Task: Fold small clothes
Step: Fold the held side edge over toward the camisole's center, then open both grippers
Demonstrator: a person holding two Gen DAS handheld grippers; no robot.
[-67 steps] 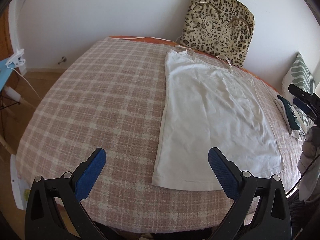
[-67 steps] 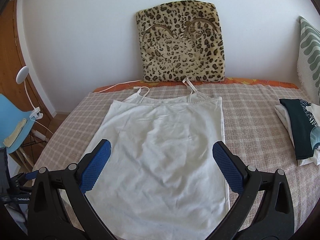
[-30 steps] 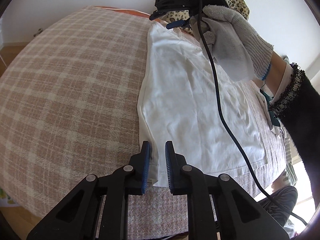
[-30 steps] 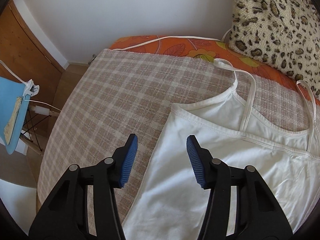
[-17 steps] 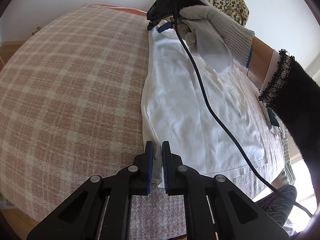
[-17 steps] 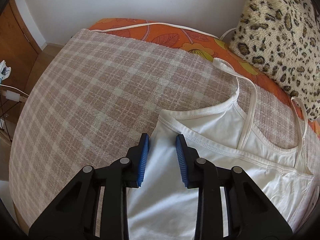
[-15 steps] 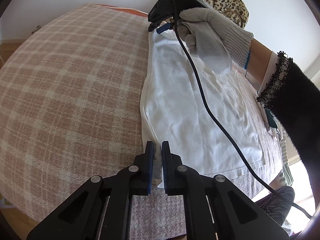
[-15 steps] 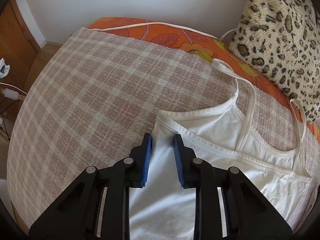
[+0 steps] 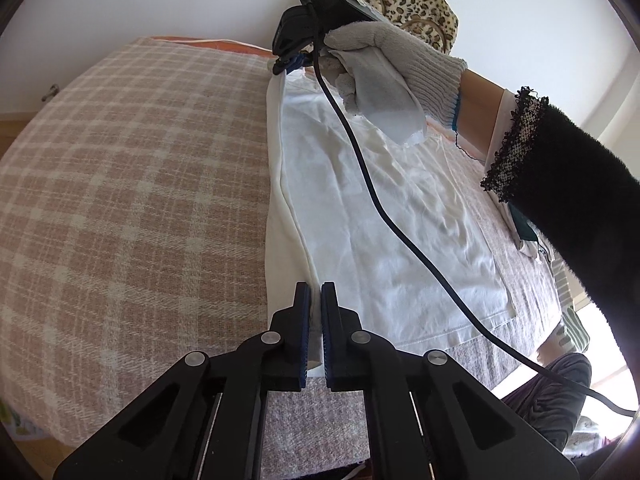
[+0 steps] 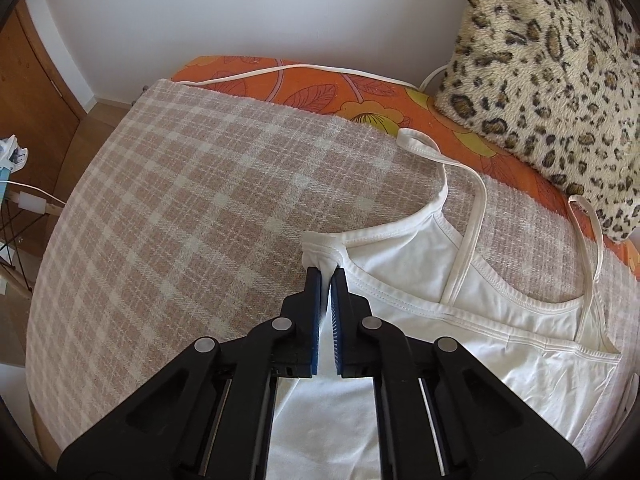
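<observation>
A white strappy camisole (image 9: 400, 208) lies on the pink checked blanket (image 9: 140, 200). My left gripper (image 9: 315, 286) is shut on the camisole's left side edge near the hem and holds it raised. My right gripper (image 10: 329, 272) is shut on the top left corner of the camisole (image 10: 500, 320) under the arm opening, with the cloth bunched between the blue pads. In the left wrist view my right gripper (image 9: 290, 65) shows at the far end, held by a gloved hand (image 9: 384, 56). The left edge is lifted in a line between both grippers.
A leopard print cushion (image 10: 552, 60) leans on the wall behind the straps. An orange flowered sheet (image 10: 340, 96) shows beyond the blanket. Folded clothes (image 9: 528, 236) lie at the right. A black cable (image 9: 400, 232) hangs across the camisole. A wooden door (image 10: 36, 64) is at the left.
Both grippers have closed fully on the camisole's left edge and raised it off the blanket. The cloth between them is now pulled taut.
</observation>
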